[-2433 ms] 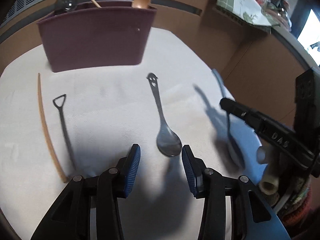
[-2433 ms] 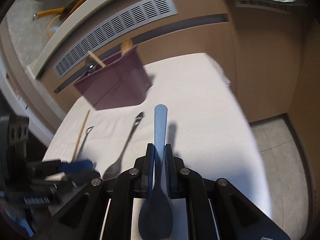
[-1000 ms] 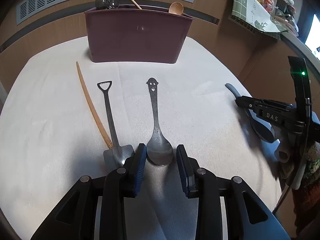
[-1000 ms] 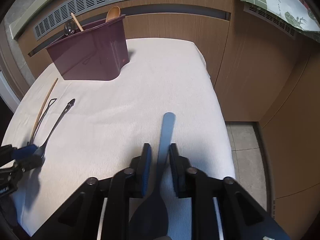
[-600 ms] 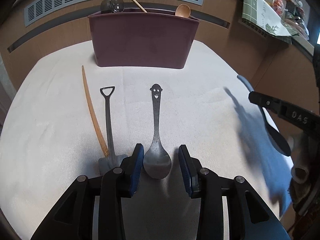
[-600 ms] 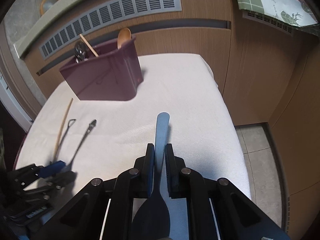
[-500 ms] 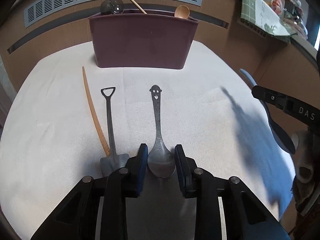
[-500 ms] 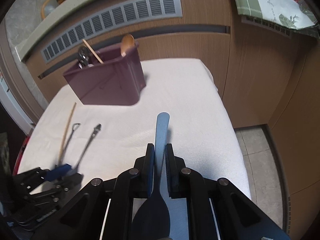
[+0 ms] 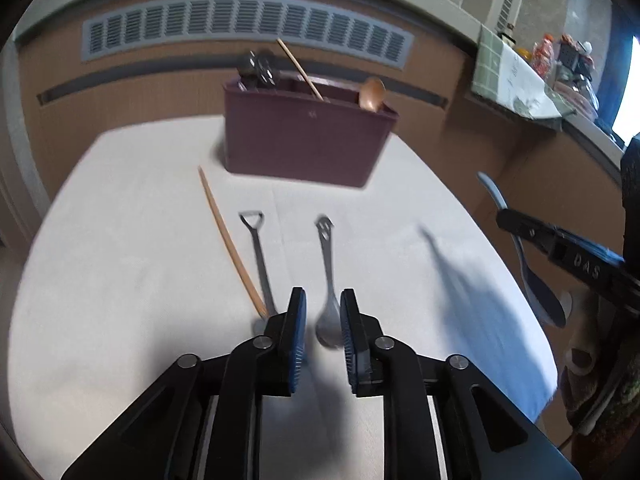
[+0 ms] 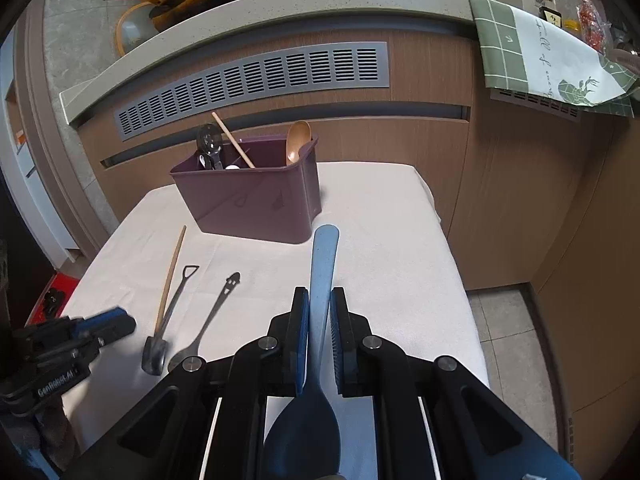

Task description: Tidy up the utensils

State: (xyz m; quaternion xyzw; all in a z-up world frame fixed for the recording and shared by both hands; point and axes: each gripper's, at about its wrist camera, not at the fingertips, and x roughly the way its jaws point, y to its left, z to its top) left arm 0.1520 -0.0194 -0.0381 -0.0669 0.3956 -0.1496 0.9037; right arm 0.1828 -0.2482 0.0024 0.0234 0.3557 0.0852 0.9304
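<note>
My right gripper is shut on a blue spoon, handle pointing forward, held above the white cloth. It also shows in the left wrist view. My left gripper is open, its jaws either side of the bowl of a metal smiley-face spoon that lies on the cloth; that spoon also shows in the right wrist view. A shovel-shaped metal spoon and a single wooden chopstick lie left of it. A maroon utensil holder stands at the back.
The holder has a wooden spoon, a chopstick and a dark ladle in it. A wood-panelled wall with a grey vent rises behind the table. The table's right edge drops to the floor.
My left gripper has narrowed around the smiley spoon's bowl and the view has risen and blurred. My right gripper has lifted with the blue spoon and points more toward the holder.
</note>
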